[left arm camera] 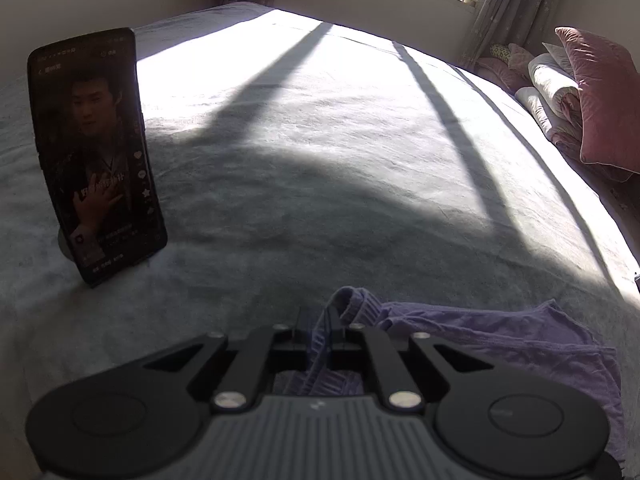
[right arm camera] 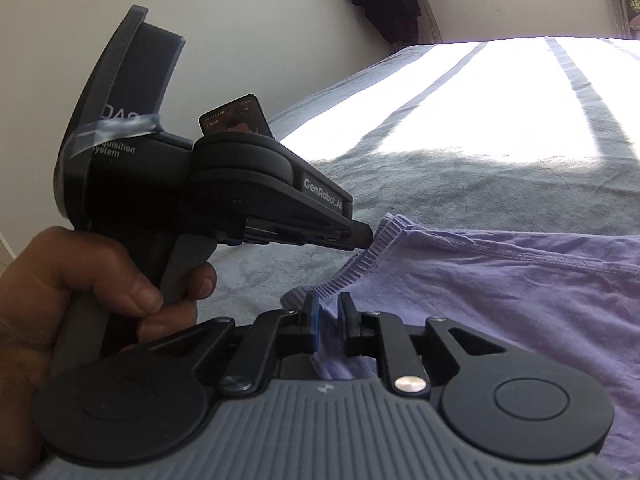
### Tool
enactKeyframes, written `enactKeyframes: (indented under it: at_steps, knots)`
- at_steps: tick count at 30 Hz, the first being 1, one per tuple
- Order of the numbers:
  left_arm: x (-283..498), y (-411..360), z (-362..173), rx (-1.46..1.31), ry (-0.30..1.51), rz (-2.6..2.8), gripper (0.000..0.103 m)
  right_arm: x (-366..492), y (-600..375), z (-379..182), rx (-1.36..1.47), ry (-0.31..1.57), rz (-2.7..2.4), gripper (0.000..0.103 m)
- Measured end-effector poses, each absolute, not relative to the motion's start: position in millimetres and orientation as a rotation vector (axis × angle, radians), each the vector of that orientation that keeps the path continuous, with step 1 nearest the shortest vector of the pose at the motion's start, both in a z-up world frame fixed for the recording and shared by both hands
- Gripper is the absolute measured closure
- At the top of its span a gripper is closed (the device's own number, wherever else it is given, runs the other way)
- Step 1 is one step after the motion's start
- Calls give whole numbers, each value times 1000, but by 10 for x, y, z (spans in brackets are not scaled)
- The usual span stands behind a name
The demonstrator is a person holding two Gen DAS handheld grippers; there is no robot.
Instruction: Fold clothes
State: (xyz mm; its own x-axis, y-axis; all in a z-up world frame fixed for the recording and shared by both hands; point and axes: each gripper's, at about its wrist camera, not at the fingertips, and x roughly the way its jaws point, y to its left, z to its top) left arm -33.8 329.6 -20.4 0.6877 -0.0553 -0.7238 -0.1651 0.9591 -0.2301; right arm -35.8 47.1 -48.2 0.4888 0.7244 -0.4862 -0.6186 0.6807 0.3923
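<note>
While both grippers sat at the ribbed edge of the purple garment (right arm camera: 500, 300), its body stretched rightward across the bed (left arm camera: 320, 160). The left gripper (left arm camera: 320, 334) had its fingers pinched on the ribbing; the right gripper (right arm camera: 328, 320) had its fingers narrowed around cloth close beside it.

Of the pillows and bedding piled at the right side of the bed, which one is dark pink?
The big pillow at the far right, standing on its edge against the pile. It is dark pink; the rolled quilt beside it is mostly white.
</note>
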Motion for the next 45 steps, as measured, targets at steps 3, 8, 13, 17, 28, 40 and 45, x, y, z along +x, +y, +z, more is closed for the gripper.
enactKeyframes:
  at_steps: [3, 8, 13, 17, 28, 40, 45]
  knots:
    - [-467, 3426, -147, -383, 748, 26, 97, -401, 236, -458, 181, 657, 778, 70]
    - [-594, 3301, -115, -403, 710, -117, 97, -582, 17, -467, 182, 637, 671, 57]
    - [-577, 3015, -259, -350, 765, -212, 97, -722, 59, -466, 197, 648, 553, 57]
    - [-543, 2962, -401, -287, 826, -168, 95, -650, 14, -482, 212, 651, 482, 57]
    - [-638, 2800, -311, -203, 780, -125, 88, -709, -457, -568, 293, 682, 387, 48]
    - [-567, 2090, -369, -186, 715, -372, 83, -380, -1351, -771, 610, 681, 179, 47]
    - [-492, 1963, -480, -175, 737, -372, 82, -186, -1476, -1008, 807, 655, 265, 57]
